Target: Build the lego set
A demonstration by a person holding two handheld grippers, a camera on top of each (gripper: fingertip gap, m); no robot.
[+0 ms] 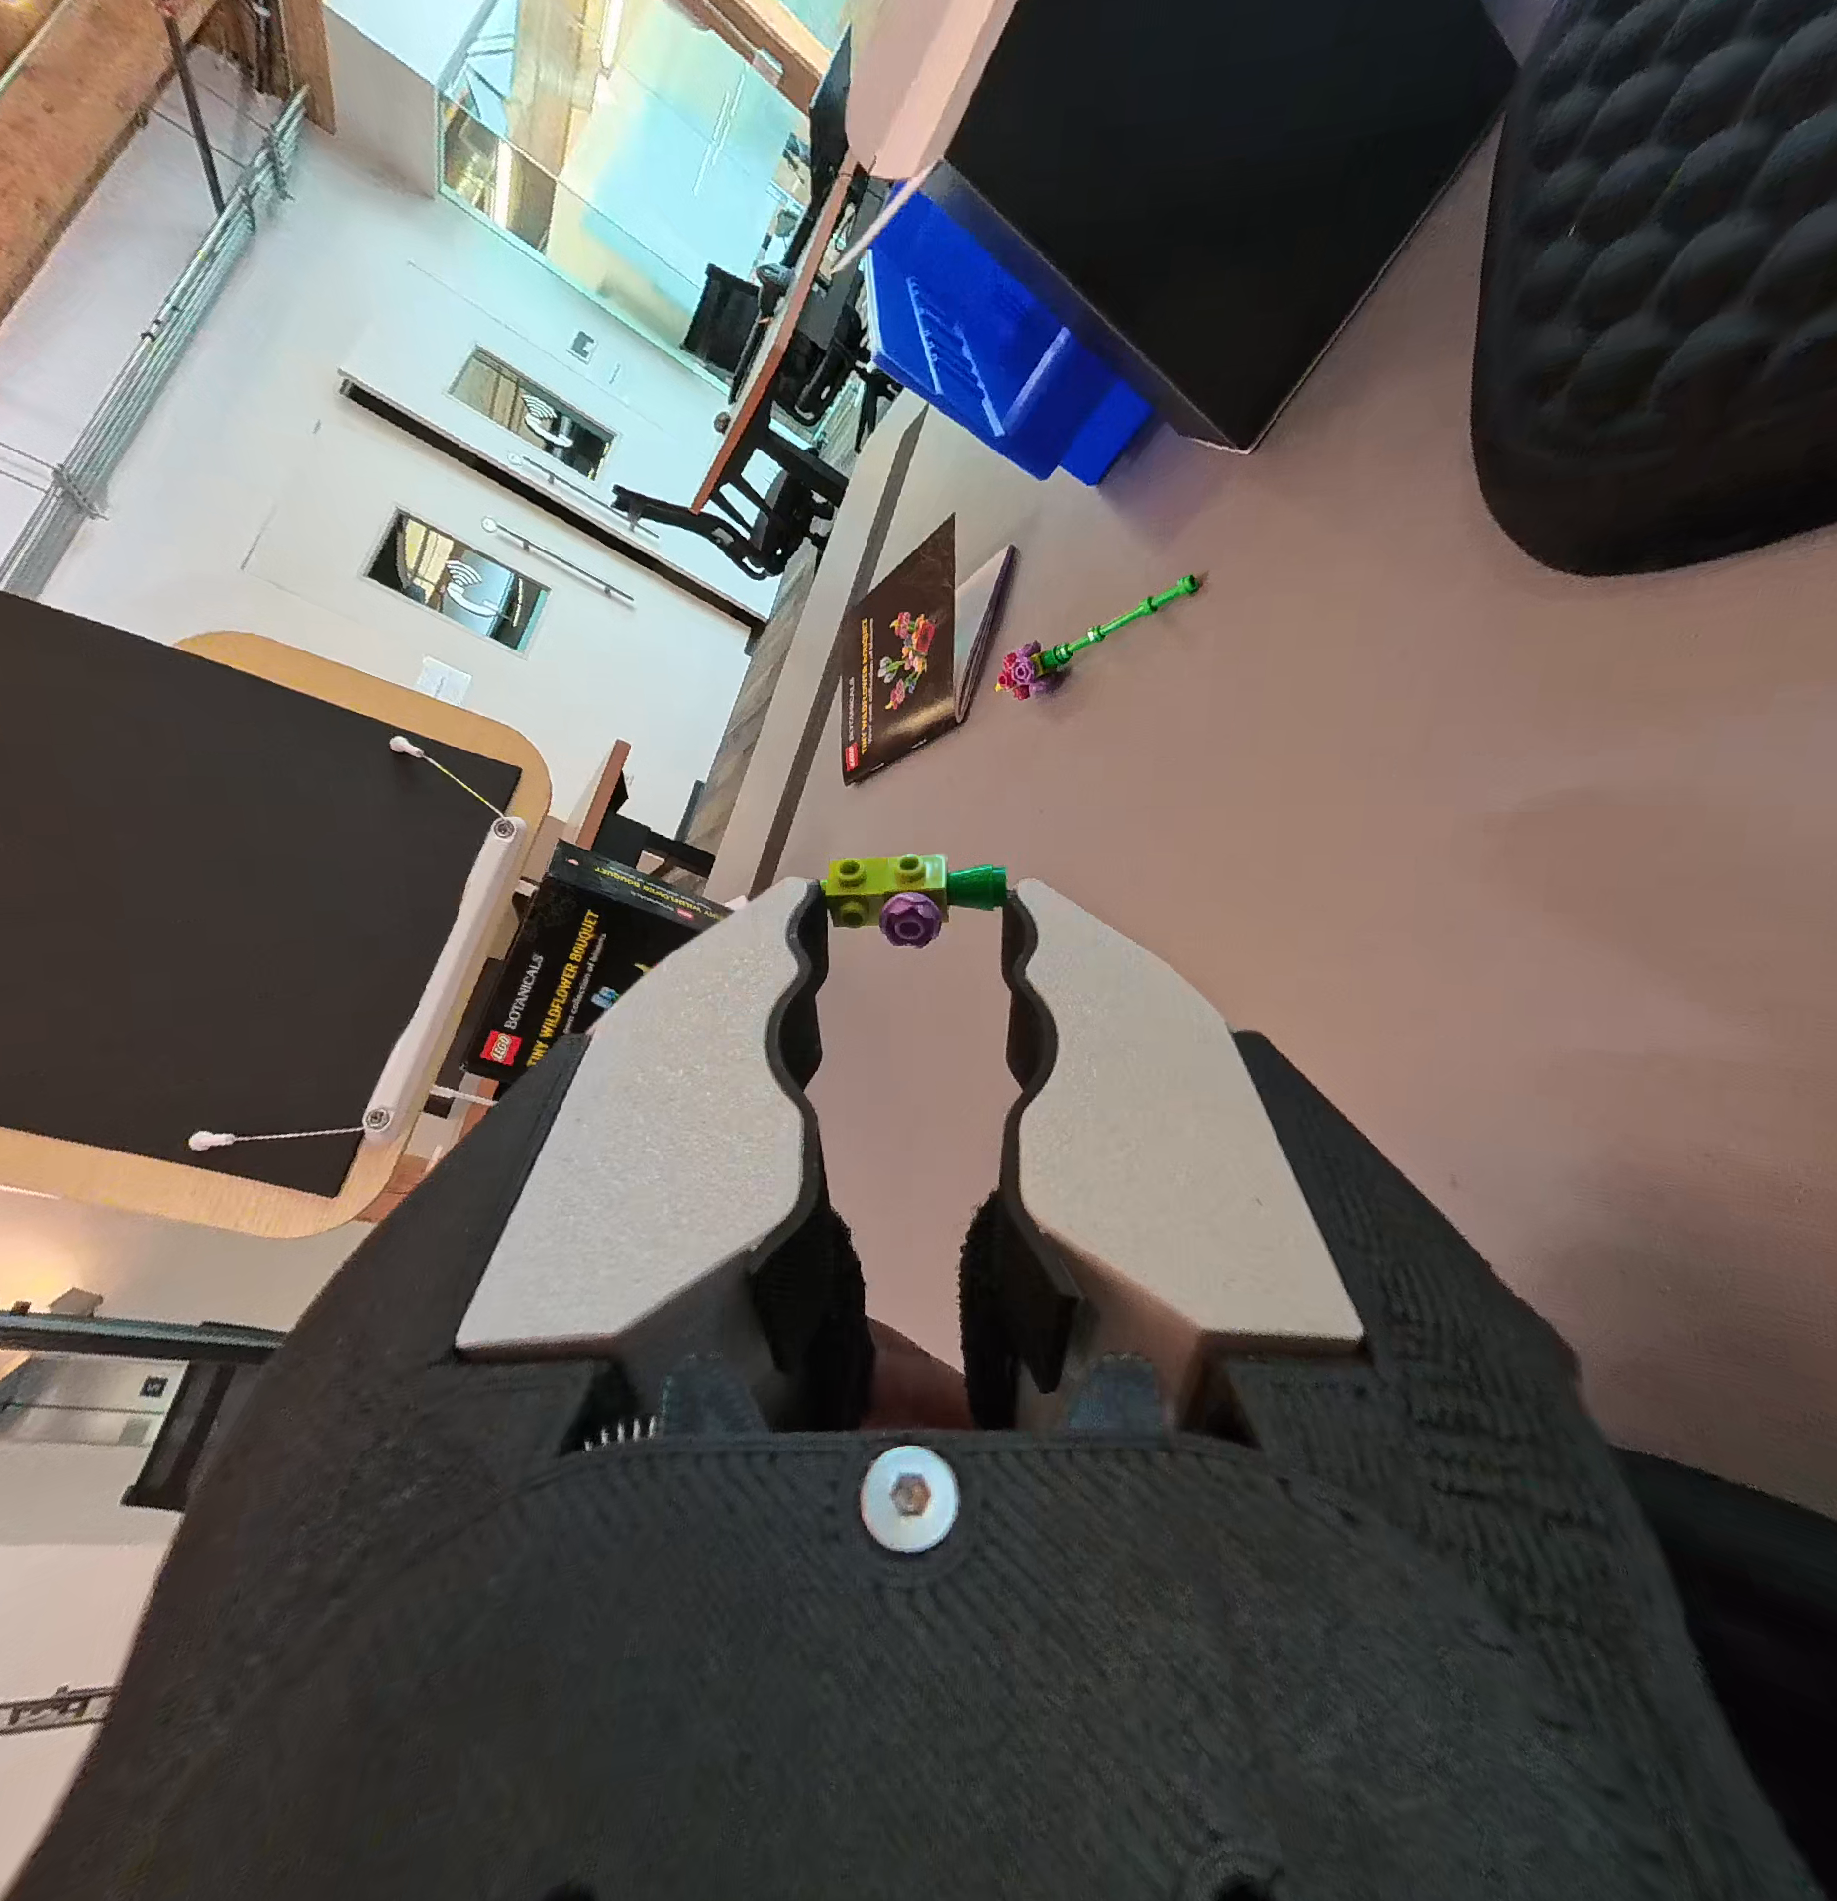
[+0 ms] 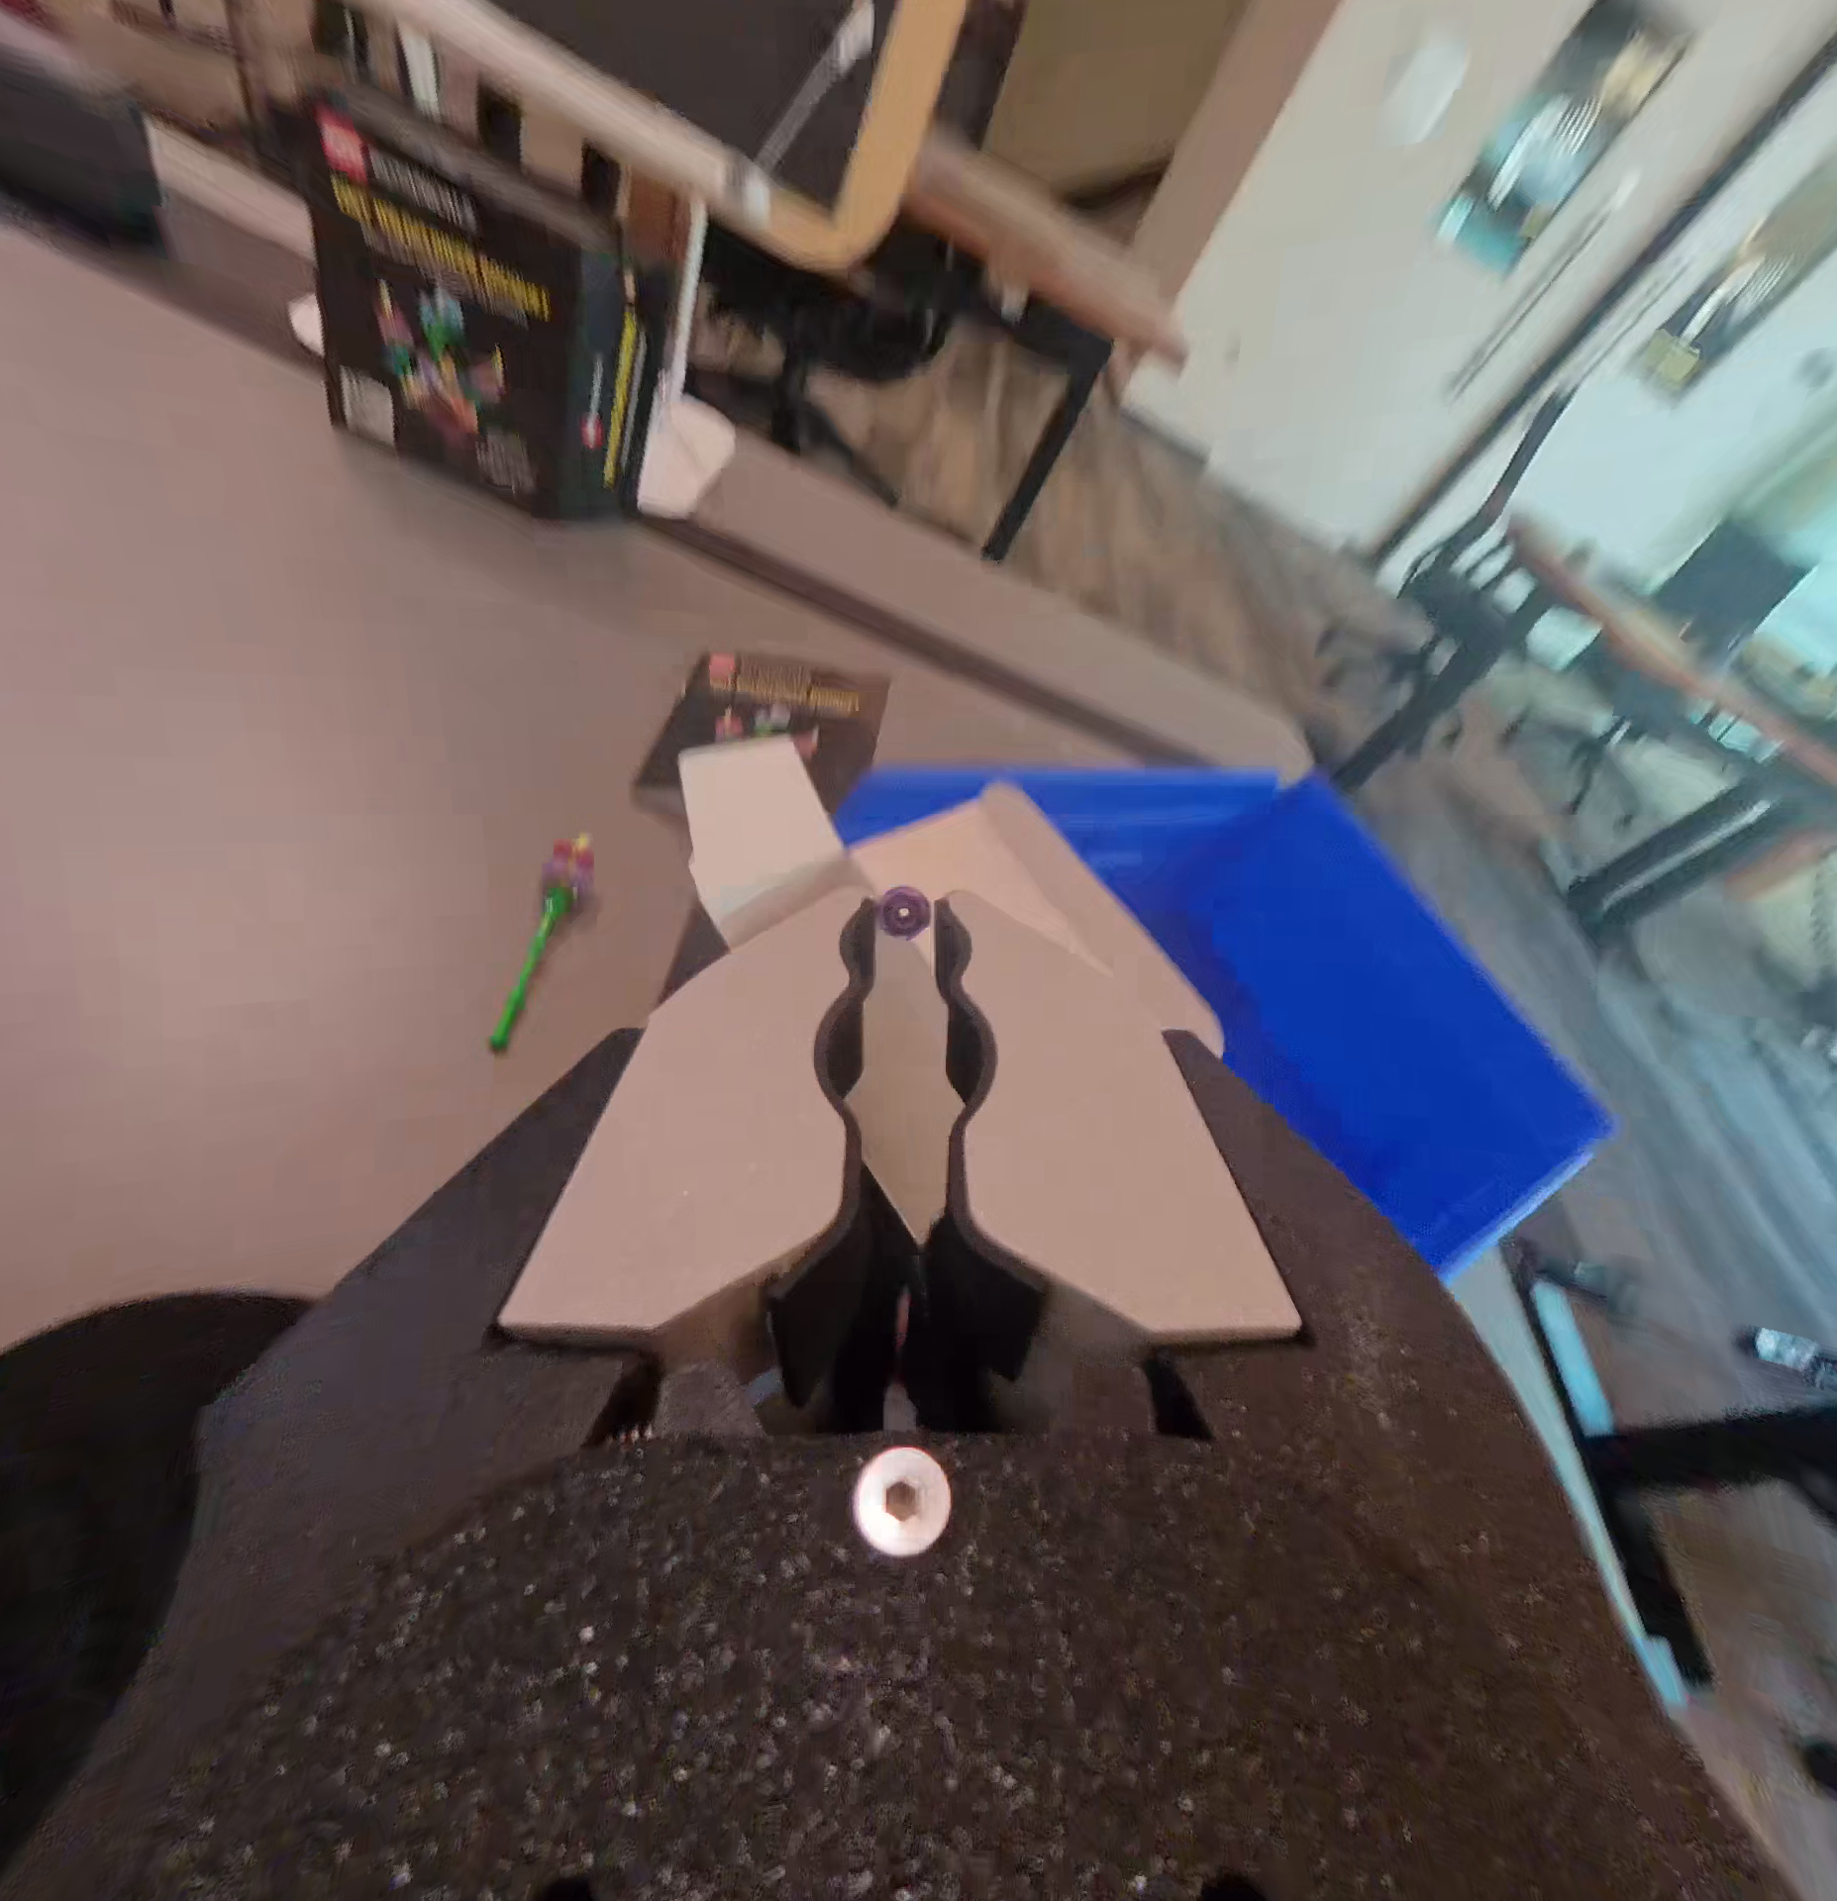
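Observation:
My left gripper point(image 1: 912, 903) is shut on a small lego piece point(image 1: 886, 891): a lime green brick with a purple round flower stud on its side and a dark green stem end, held crosswise between the fingertips above the table. My right gripper point(image 2: 904, 913) is shut on a small purple round flower stud point(image 2: 903, 910) at its fingertips. The left gripper's grey fingers point(image 2: 760, 833) show just beyond it. A finished lego flower with a green stem lies on the table point(image 1: 1094, 638), also in the right wrist view point(image 2: 549, 936).
A dark instruction booklet point(image 1: 898, 658) lies on the pinkish table point(image 1: 1408, 926). A blue bin point(image 1: 996, 339) sits at the table edge, also point(image 2: 1356, 988). The black lego box point(image 2: 471, 319) stands upright farther off. A black textured object point(image 1: 1696, 278) is on the right.

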